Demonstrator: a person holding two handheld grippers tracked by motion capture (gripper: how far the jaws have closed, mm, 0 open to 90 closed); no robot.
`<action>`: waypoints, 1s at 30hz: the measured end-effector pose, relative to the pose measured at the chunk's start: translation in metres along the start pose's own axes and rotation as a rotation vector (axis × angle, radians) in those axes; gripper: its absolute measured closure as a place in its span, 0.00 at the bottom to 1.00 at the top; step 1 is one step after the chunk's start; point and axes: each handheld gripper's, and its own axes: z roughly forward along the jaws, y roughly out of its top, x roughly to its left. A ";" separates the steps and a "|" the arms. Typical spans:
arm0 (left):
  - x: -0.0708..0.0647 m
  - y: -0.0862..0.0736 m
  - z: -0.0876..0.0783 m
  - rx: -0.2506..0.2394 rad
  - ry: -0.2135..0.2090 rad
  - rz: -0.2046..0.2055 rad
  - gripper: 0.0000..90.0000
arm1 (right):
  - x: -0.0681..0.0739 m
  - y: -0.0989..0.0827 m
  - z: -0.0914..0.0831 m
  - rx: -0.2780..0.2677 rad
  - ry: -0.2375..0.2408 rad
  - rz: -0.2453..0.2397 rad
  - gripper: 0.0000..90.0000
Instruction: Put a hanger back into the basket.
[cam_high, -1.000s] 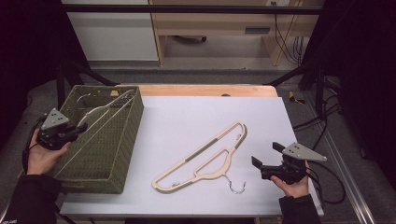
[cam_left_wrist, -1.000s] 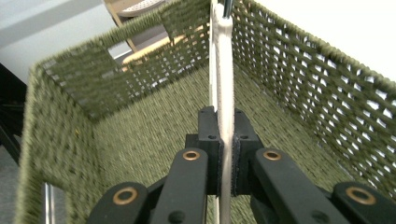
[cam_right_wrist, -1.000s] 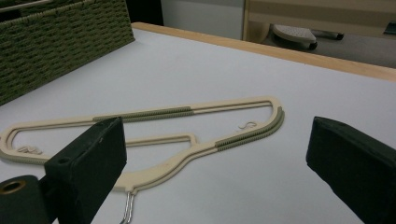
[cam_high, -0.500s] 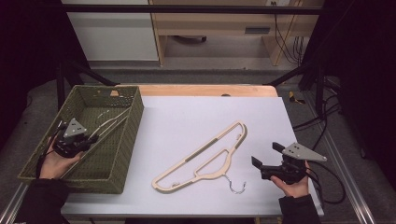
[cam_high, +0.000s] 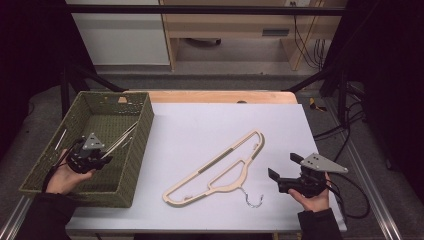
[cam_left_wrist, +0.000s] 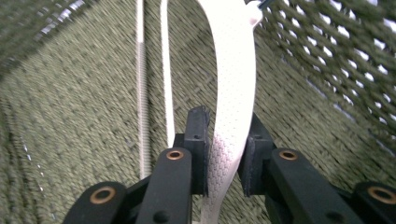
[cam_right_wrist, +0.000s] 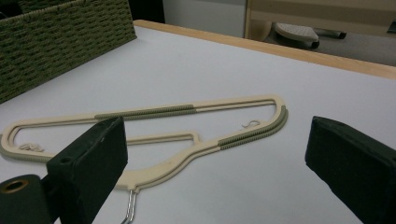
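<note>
Left gripper (cam_high: 100, 161): it sits low inside the basket (cam_high: 47, 167), held by the left hand (cam_high: 65, 177) at the near left of the table in the high view.
Left jaws: they have just been opening a little. In the left gripper view (cam_left_wrist: 224, 154) the white hanger still passes between the two black pads; the right pad shows a thin gap beside it, and the left pad is so near that I cannot tell whether it touches.
White hanger (cam_left_wrist: 233, 88): a pale, dotted plastic arm that runs up and away from the jaws over the woven floor of the basket. Its far end lies near the mesh wall. In the high view (cam_high: 122, 137) it slants toward the basket's right wall.
Basket: green, woven, open on top, at the left edge of the white table top (cam_high: 200, 125).
Right gripper (cam_high: 282, 167): it rests at the near right of the table in the right hand (cam_high: 312, 197), pointing toward the middle.
Right jaws: spread wide, with nothing between them in the right gripper view (cam_right_wrist: 219, 154).
Beige hanger (cam_high: 220, 167): it lies flat on the table top between the basket and the right gripper, apart from both, its metal hook (cam_high: 254, 200) toward the near edge. In the right gripper view (cam_right_wrist: 187, 140) it lies just beyond the open jaws, with greenish ridged strips on its arms.
</note>
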 end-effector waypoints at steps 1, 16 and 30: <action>-0.001 0.000 0.001 0.010 0.004 0.008 0.83 | 0.000 0.000 0.000 0.000 0.001 -0.001 0.07; -0.006 0.000 0.008 0.074 -0.012 0.029 0.78 | 0.001 0.000 0.000 -0.002 0.002 -0.001 0.07; -0.003 0.006 -0.018 -0.080 0.019 0.012 0.42 | 0.002 0.001 -0.002 -0.007 0.007 -0.003 0.07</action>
